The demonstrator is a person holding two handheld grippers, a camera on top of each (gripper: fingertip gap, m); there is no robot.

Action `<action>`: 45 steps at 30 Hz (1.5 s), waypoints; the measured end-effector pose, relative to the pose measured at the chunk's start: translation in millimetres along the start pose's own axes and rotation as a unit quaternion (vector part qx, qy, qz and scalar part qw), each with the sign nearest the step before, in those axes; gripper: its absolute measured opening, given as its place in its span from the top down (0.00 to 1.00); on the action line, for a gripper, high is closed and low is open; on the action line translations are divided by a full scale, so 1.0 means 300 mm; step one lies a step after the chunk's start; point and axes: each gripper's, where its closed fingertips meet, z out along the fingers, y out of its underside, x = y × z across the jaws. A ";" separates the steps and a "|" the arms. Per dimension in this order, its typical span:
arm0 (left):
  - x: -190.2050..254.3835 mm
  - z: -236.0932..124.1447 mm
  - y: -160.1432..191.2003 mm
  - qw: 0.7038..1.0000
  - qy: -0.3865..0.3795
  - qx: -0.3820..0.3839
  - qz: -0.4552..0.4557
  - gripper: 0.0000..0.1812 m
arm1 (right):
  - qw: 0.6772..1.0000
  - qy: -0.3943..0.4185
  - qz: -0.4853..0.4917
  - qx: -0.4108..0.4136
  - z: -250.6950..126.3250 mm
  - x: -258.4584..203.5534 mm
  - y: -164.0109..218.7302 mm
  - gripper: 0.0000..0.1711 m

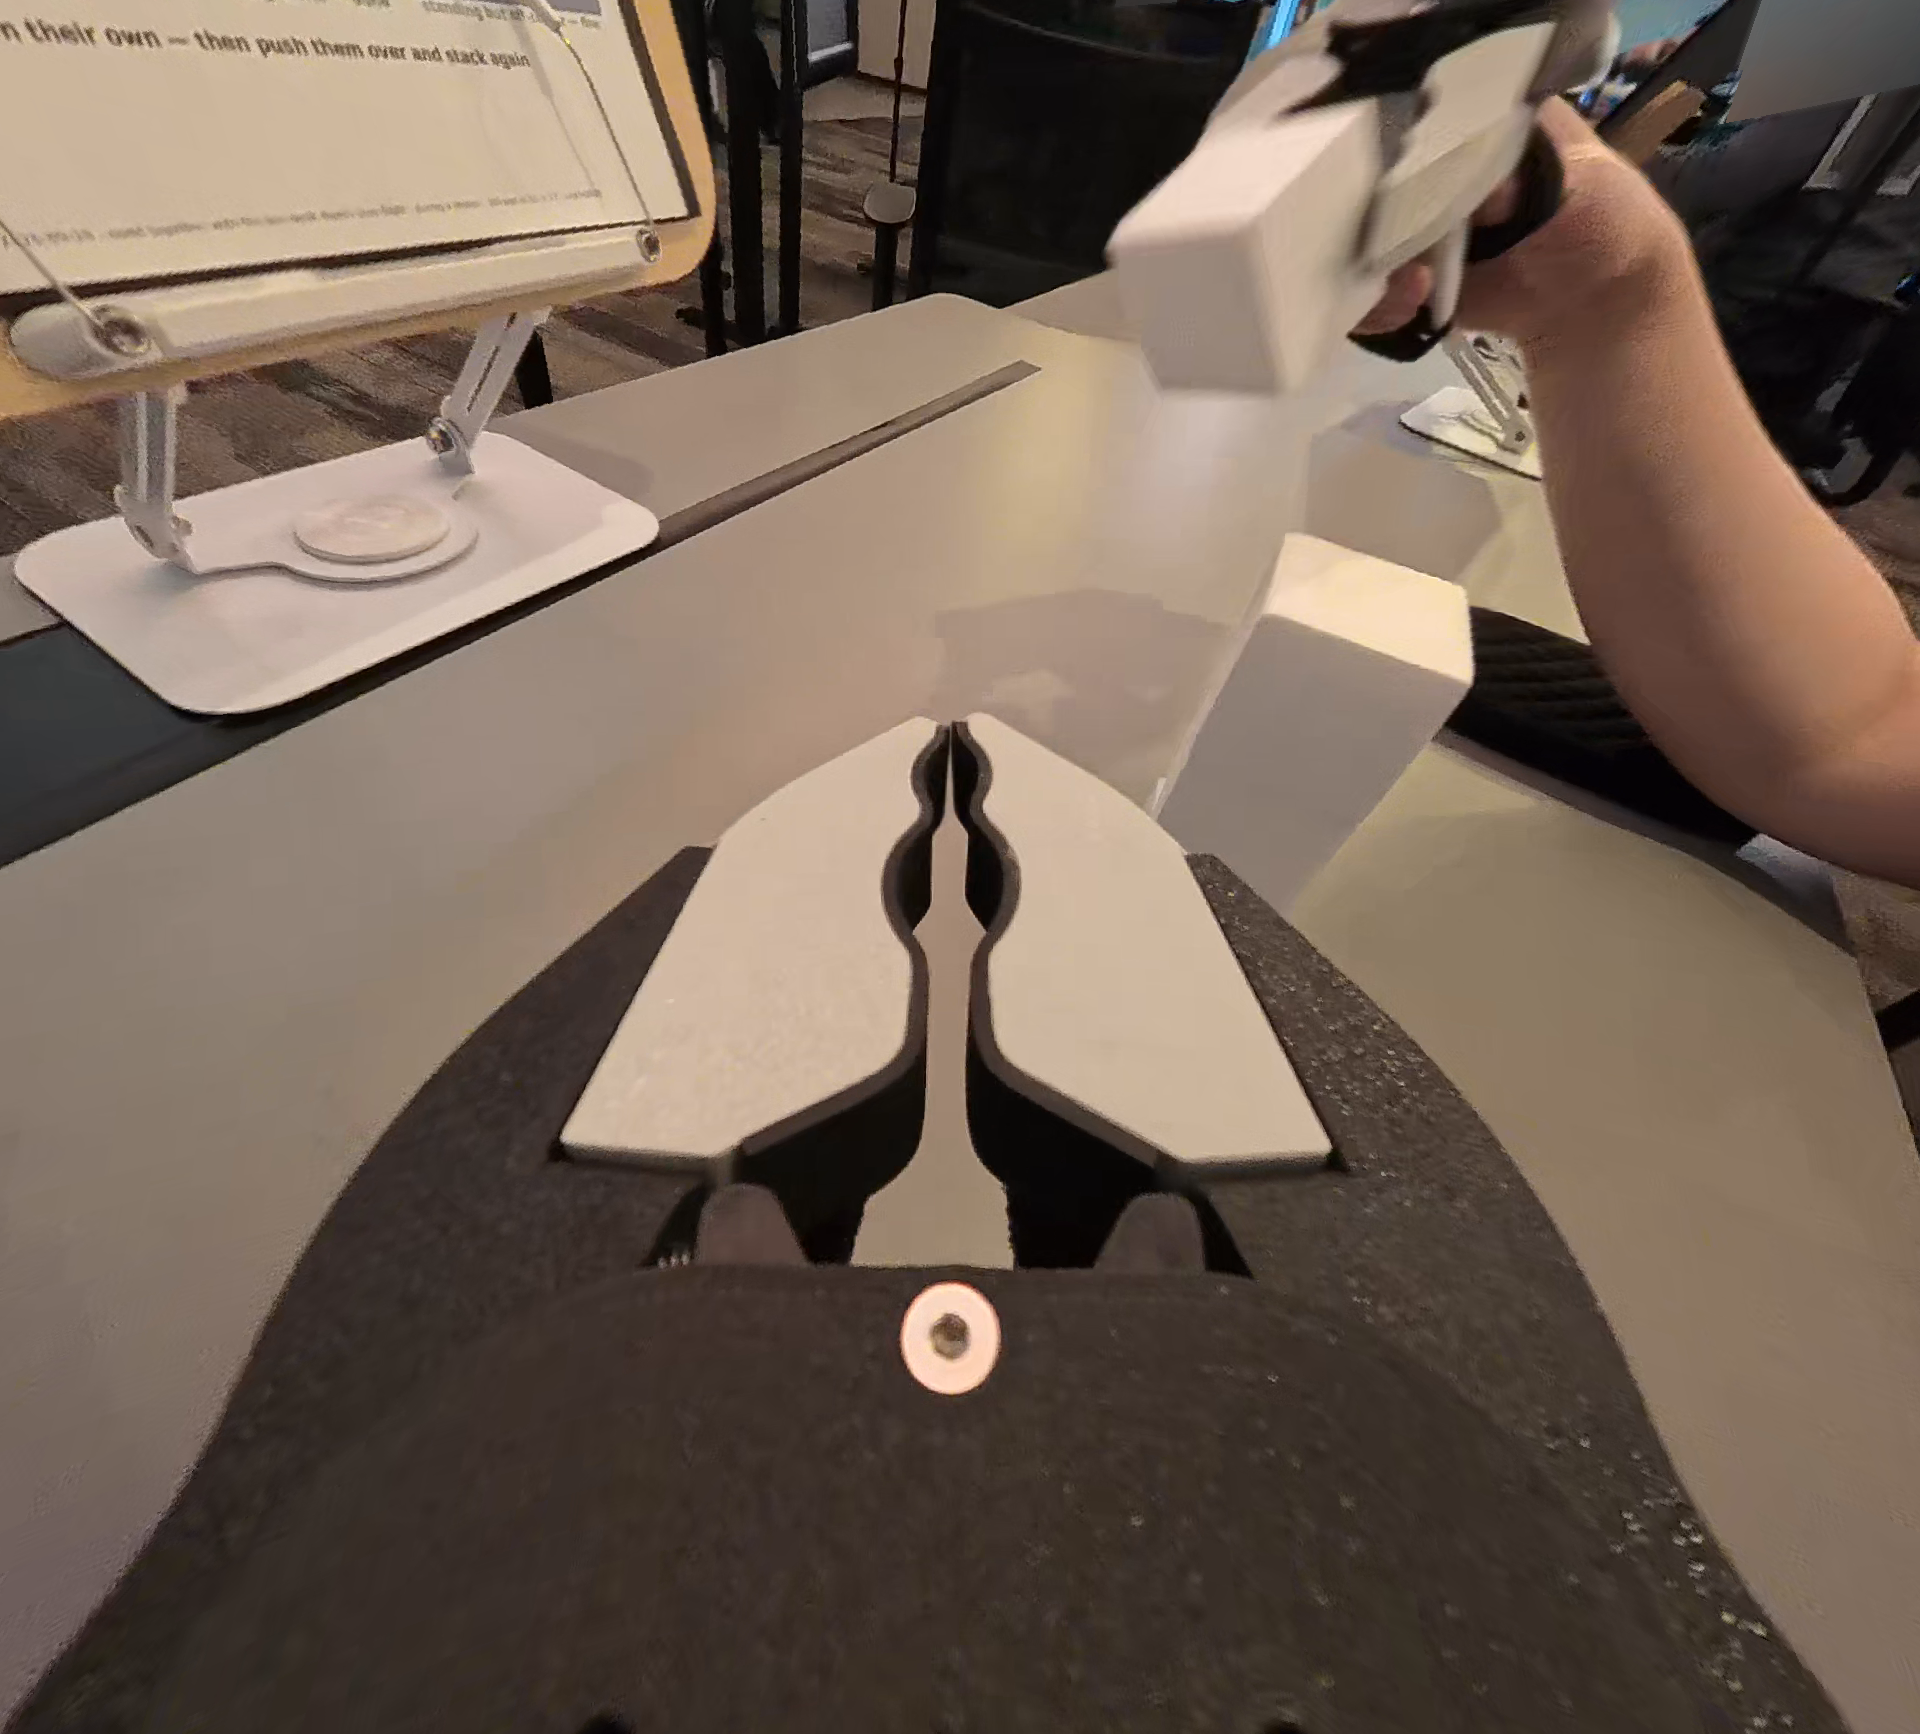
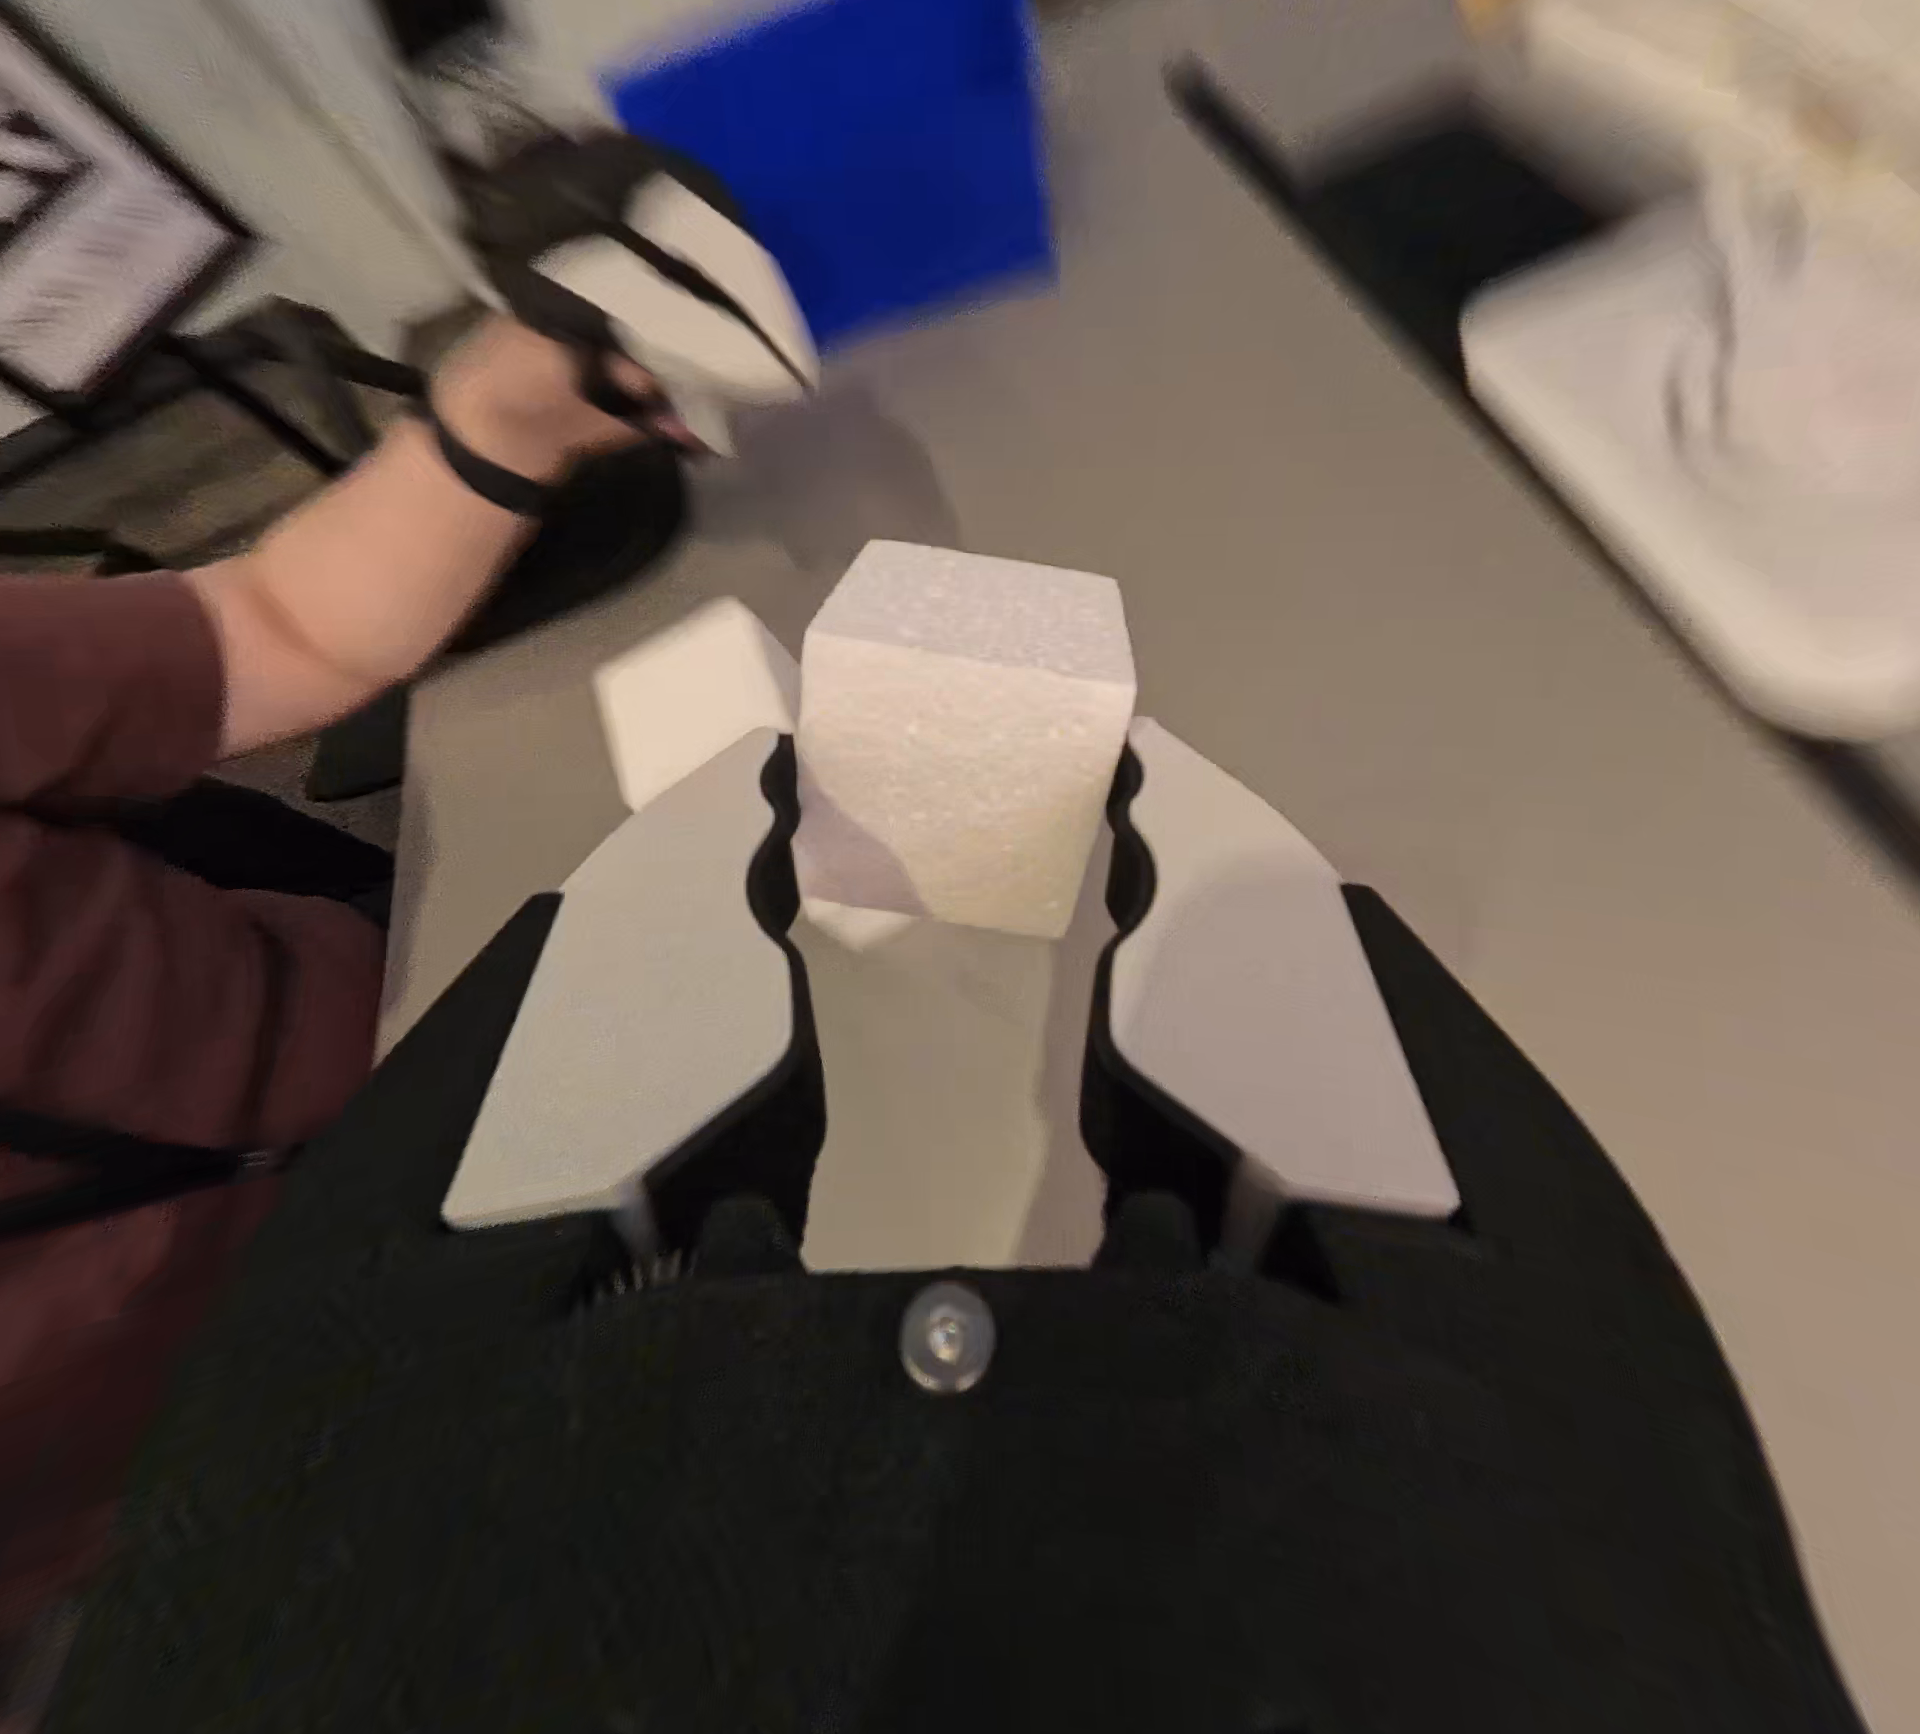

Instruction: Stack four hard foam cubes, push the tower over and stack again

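My right gripper (image 2: 958,734) is shut on a white foam cube (image 2: 966,645) and holds it in the air above the grey table (image 2: 1299,749). A second cube (image 2: 686,697) lies on the table below and to the left, and a corner of another cube (image 2: 862,928) shows under the held one. In the left wrist view, my left gripper (image 1: 951,728) is shut and empty, low over the table (image 1: 520,853). The right gripper (image 1: 1278,230) carries its cube (image 1: 1216,282) at the upper right. One cube (image 1: 1340,697) stands on the table to the right of my left fingertips, with another (image 1: 1392,479) behind it.
An instruction board (image 1: 312,74) on a white stand (image 1: 343,583) is at the far left of the table. A dark groove (image 1: 852,448) runs across the tabletop. A blue object (image 2: 862,136) lies beyond my left gripper (image 2: 774,354). The person's arm (image 1: 1714,593) reaches in from the right. One gripper's finger ends stand about 20 centimetres off the other's.
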 end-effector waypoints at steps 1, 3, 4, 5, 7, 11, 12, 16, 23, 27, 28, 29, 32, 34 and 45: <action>-0.010 0.001 0.010 1.000 0.000 -0.002 -0.005 1.00 | 0.996 -0.035 -0.056 0.055 0.002 -0.049 -0.049 0.66; -0.028 0.004 0.028 1.000 -0.004 -0.005 -0.006 0.99 | 0.978 -0.107 -0.131 0.122 0.020 -0.139 -0.087 0.66; -0.035 0.005 0.034 1.000 -0.007 -0.006 -0.005 0.99 | 0.970 -0.134 -0.148 0.135 0.038 -0.169 -0.087 0.66; -0.045 0.007 0.041 1.000 -0.012 -0.008 -0.007 0.98 | 0.966 -0.154 -0.158 0.138 0.062 -0.189 -0.080 0.66; -0.056 0.010 0.056 1.000 -0.017 -0.016 -0.006 0.97 | 0.960 -0.172 -0.173 0.135 0.113 -0.210 -0.062 0.66; -0.072 0.020 0.087 0.999 -0.027 -0.032 -0.002 0.97 | 0.956 -0.177 -0.201 0.124 0.185 -0.245 -0.028 0.66; -0.073 0.023 0.093 0.999 -0.027 -0.034 -0.003 0.97 | 0.954 -0.167 -0.211 0.133 0.189 -0.249 -0.030 0.66; -0.081 0.034 0.117 0.999 -0.027 -0.045 -0.009 0.97 | 0.949 -0.146 -0.220 0.173 0.163 -0.270 -0.049 0.66; -0.080 0.053 0.145 0.998 -0.015 -0.061 -0.019 0.97 | 0.945 -0.152 -0.207 0.205 0.152 -0.282 -0.041 0.66; -0.072 0.060 0.154 0.997 -0.017 -0.071 -0.010 0.96 | 0.945 -0.159 -0.213 0.193 0.188 -0.287 -0.016 0.66; -0.068 0.060 0.152 0.997 -0.015 -0.069 -0.009 0.96 | 0.944 -0.159 -0.217 0.190 0.195 -0.289 -0.009 0.66; -0.066 0.060 0.150 0.998 -0.015 -0.069 -0.008 0.96 | 0.943 -0.158 -0.221 0.190 0.199 -0.289 -0.004 0.66; -0.066 0.060 0.150 0.997 -0.015 -0.071 -0.009 0.96 | 0.940 -0.164 -0.226 0.195 0.197 -0.299 0.004 0.66; -0.067 0.060 0.152 0.997 -0.014 -0.071 -0.010 0.96 | 0.941 -0.163 -0.228 0.190 0.197 -0.300 0.014 0.66; -0.058 0.063 0.155 0.997 -0.010 -0.075 -0.011 0.96 | 0.946 -0.167 -0.218 0.173 0.222 -0.279 0.052 0.66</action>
